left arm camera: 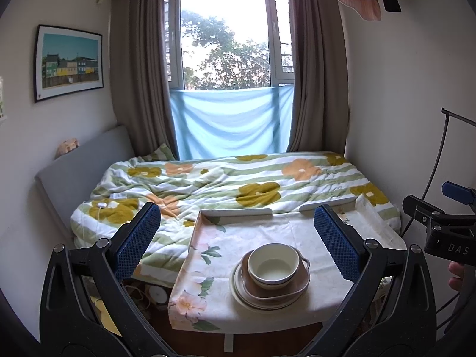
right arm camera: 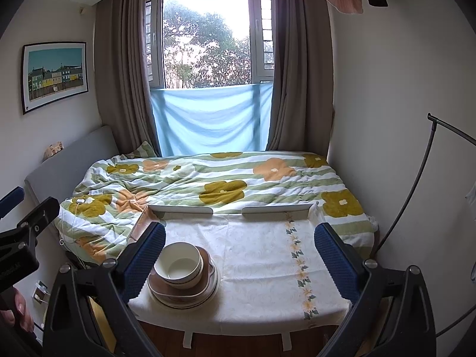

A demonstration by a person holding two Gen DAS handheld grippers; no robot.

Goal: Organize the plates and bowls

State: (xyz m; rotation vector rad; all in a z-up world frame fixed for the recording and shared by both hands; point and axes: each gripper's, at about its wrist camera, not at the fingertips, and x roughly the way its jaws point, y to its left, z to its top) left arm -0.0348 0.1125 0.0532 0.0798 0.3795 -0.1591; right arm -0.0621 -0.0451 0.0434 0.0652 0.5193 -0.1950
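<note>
A cream bowl [left arm camera: 273, 263] sits on top of a brown handled dish [left arm camera: 293, 284], which rests on cream plates [left arm camera: 238, 291], all stacked on the cloth-covered table [left arm camera: 261, 235]. The same stack shows in the right wrist view, with the bowl [right arm camera: 178, 263], the brown dish [right arm camera: 205, 267] and the plates [right arm camera: 212, 290]. My left gripper [left arm camera: 238, 238] is open and empty, held back above the stack. My right gripper [right arm camera: 239, 253] is open and empty, to the right of the stack. The right gripper also shows at the left wrist view's right edge [left arm camera: 443, 223].
The table [right arm camera: 261, 255] has a raised white back rail [right arm camera: 181, 209]. Behind it is a bed with a floral duvet [right arm camera: 226, 178], then a curtained window [right arm camera: 208, 44]. A black stand with cable [right arm camera: 416, 184] is at the right wall. Walls close in on both sides.
</note>
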